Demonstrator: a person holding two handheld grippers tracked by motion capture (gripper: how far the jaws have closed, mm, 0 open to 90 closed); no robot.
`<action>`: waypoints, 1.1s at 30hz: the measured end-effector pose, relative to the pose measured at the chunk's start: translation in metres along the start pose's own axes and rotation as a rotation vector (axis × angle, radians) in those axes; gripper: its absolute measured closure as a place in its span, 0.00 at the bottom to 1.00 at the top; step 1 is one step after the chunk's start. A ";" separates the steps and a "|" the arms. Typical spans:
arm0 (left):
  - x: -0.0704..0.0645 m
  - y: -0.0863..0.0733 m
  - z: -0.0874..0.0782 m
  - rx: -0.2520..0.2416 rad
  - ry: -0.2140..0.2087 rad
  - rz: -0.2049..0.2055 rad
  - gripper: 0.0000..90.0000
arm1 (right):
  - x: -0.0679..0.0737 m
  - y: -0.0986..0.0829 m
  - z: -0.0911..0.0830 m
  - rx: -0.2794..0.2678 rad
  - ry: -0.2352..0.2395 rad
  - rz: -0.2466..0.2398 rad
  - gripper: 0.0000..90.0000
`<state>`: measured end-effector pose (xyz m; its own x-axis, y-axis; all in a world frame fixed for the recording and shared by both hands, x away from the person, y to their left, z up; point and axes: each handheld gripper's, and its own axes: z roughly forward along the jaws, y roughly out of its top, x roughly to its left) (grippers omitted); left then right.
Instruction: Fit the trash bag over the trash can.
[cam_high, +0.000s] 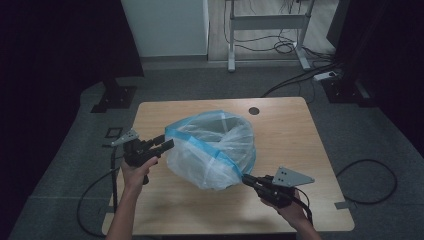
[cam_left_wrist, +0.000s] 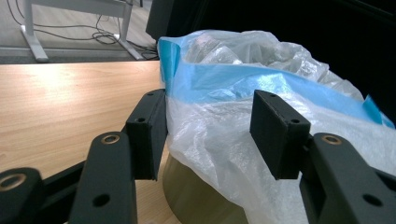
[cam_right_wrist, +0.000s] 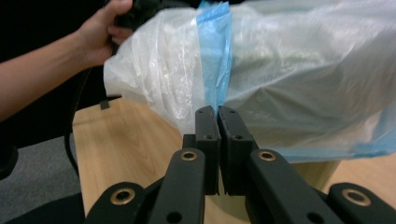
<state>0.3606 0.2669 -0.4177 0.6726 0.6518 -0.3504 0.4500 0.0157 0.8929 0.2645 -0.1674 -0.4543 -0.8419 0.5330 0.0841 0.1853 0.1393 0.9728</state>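
A clear plastic bag with a blue rim band sits over a round pale container in the middle of the wooden table. My left gripper is at the bag's left rim, open. In the left gripper view the bag bulges into the gap of my left gripper, whose pads stand wide apart. My right gripper is at the bag's near right corner. In the right gripper view my right gripper is shut on the blue band of the bag, and the container shows below.
A round grommet hole marks the table's far side. Beyond the table stand a white desk frame and a power strip, with cables on the grey floor. The person's other hand holds the left gripper behind the bag.
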 end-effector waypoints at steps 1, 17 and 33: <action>0.000 0.000 0.000 0.001 -0.001 0.001 0.51 | 0.000 0.000 0.000 0.000 0.000 0.000 0.96; -0.010 0.006 -0.003 0.007 -0.039 0.009 0.47 | -0.002 -0.019 0.014 0.064 -0.018 0.006 0.97; -0.014 0.006 0.000 0.023 -0.043 0.021 0.45 | 0.003 0.037 -0.007 -0.067 -0.063 0.012 0.51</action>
<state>0.3537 0.2578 -0.4077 0.7063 0.6185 -0.3442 0.4488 -0.0153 0.8935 0.2653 -0.1668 -0.4167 -0.8061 0.5858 0.0840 0.1590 0.0776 0.9842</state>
